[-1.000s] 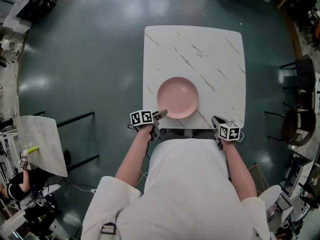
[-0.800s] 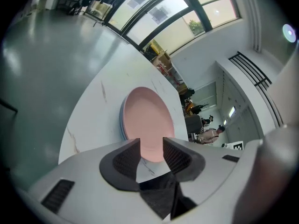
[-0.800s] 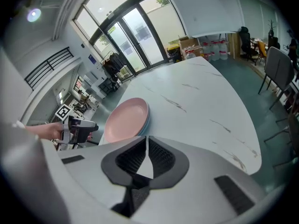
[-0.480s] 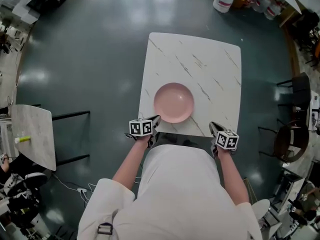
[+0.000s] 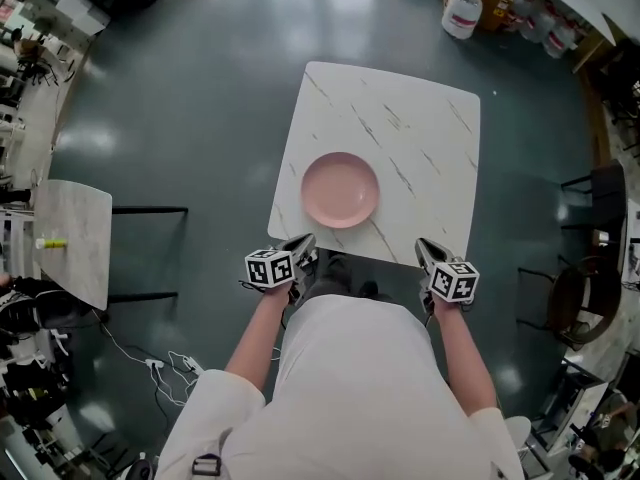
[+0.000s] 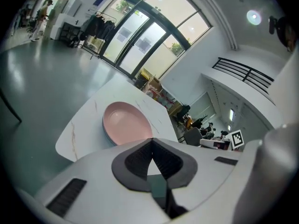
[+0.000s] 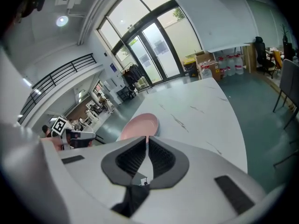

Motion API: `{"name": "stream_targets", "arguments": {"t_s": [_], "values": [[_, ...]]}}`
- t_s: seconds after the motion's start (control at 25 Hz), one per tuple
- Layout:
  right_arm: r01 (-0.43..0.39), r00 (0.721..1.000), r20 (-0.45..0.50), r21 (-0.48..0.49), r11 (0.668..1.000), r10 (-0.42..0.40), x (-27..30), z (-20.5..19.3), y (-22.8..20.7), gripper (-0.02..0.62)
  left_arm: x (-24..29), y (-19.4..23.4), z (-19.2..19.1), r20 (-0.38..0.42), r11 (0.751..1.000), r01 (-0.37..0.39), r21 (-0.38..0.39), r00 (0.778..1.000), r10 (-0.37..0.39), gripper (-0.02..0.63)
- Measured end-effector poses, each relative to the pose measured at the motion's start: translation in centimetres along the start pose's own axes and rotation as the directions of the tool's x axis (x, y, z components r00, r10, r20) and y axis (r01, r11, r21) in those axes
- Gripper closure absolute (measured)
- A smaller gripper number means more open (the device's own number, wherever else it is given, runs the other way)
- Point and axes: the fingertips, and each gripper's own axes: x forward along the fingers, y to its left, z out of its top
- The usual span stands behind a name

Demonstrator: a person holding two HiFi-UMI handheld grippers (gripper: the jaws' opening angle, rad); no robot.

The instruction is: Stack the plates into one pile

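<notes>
Plates (image 5: 340,190) are sitting as one pile toward the near side of the marble table (image 5: 420,118). The pink one is nesting on top, and a blue-grey rim is peeking out beneath it in my left gripper view, so I am judging the stacking done, though I cannot tell how many lie underneath. The top plate is holding nothing, its hollow showing bare. I am carrying my left gripper (image 5: 303,240) just off the table's near edge, left of the pile and apart from it. Its jaws have just been closing and are now meeting pad to pad with nothing between them. My right gripper (image 5: 428,250) is hovering at that edge too, right of the pile, jaws likewise pressed together and empty. Both are hanging clear, I reckon, so that nothing nudges the pile
</notes>
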Motion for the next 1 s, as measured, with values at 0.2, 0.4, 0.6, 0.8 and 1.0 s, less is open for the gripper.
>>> {"name": "stream_targets", "arguments": {"t_s": [0.2, 0.4, 0.6, 0.8, 1.0], "values": [[-0.074, 0.996, 0.041, -0.037, 0.997, 0.076, -2.8, -0.1, 1.4, 0.561, -4.6, -2.9, -1.9, 0.127, 0.996, 0.001, -0.087, 0.992, 0.010, 0.593], [-0.130, 0.989, 0.059, -0.090, 0.987, 0.135, -4.1, -1.5, 2.8, 0.561, -8.3, -5.5, -3.7, 0.216, 0.996, 0.010, -0.088, 0.976, 0.009, 0.592], [-0.167, 0.982, 0.066, -0.145, 0.975, 0.178, -5.8, -2.7, 5.6, 0.561, -11.2, -6.7, -5.2, 0.199, 0.994, -0.070, 0.081, 0.979, 0.053, 0.592], [-0.151, 0.977, 0.115, -0.231, 0.961, 0.181, -7.0, -1.9, 8.2, 0.561, -13.5, -6.5, -5.2, 0.243, 0.982, -0.085, 0.168, 0.969, 0.042, 0.592], [-0.086, 0.978, 0.159, -0.280, 0.956, 0.135, -7.8, -1.5, 9.4, 0.561, -15.9, -6.4, -4.2, 0.263, 0.955, -0.118, 0.271, 0.964, 0.044, 0.592]]}}
